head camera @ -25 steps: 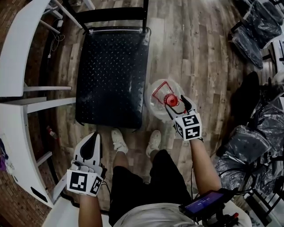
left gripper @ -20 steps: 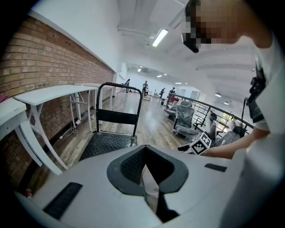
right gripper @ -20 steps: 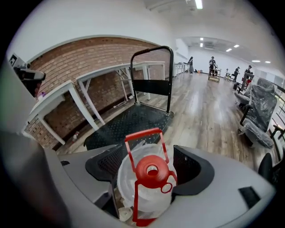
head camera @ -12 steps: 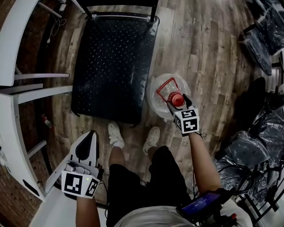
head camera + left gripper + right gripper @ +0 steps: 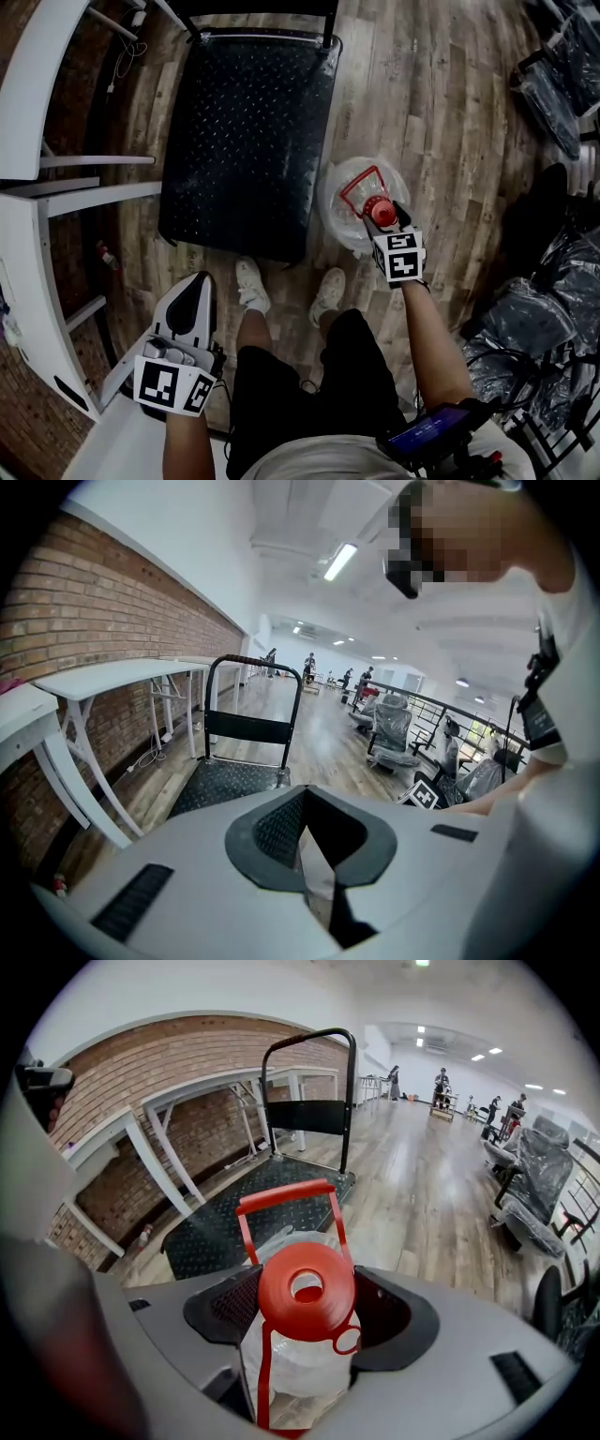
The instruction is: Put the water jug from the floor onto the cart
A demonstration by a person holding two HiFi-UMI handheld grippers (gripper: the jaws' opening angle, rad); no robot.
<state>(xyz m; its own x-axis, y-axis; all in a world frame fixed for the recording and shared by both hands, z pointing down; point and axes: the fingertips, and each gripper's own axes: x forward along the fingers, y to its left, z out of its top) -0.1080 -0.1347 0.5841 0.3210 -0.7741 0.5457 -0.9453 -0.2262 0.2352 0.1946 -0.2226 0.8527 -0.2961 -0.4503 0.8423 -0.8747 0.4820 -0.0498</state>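
red cap (image 5: 306, 1288) sits between the right gripper's (image 5: 382, 214) closing jaws, ready to lift the water jug (image 5: 349, 202) beneath them (cart (image 5: 248, 131) just left); left gripper (image 5: 192, 298) pinched together, idle.

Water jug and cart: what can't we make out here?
Water jug base: head view looks straight down on it; in the right gripper view the right gripper, jaws closing with the red cap between them, covers it.
Cart wheels: head view, hidden under it.
Small item by the white table: head view, too small.
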